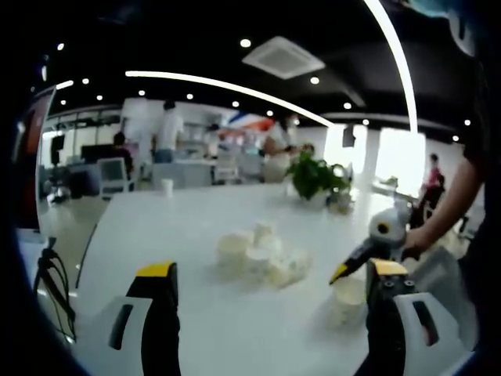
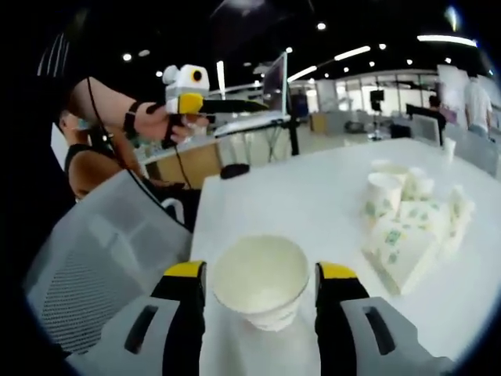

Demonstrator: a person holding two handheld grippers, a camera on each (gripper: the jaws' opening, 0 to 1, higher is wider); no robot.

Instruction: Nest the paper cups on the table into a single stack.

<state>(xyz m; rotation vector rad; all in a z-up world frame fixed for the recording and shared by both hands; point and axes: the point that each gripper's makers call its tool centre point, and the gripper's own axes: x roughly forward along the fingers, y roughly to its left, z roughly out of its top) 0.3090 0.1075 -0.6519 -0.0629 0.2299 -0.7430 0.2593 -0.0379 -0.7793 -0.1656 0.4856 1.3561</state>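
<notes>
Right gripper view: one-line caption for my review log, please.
Right gripper straddles an upright white paper cup on the white table, beside a heap of patterned cups.

potted plant [image 1: 315, 175] on far table edge | laptop [image 2: 258, 98] | mesh chair [image 2: 102, 258]

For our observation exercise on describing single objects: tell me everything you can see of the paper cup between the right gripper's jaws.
The paper cup is white, seemingly thin paper, with a rolled rim and an empty, pale inside. It stands upright, mouth open toward the camera, on the white table near its edge. The right gripper brackets it, one yellow-tipped jaw on each side; whether they press the wall cannot be told. It stands apart from the pile of cups.
</notes>
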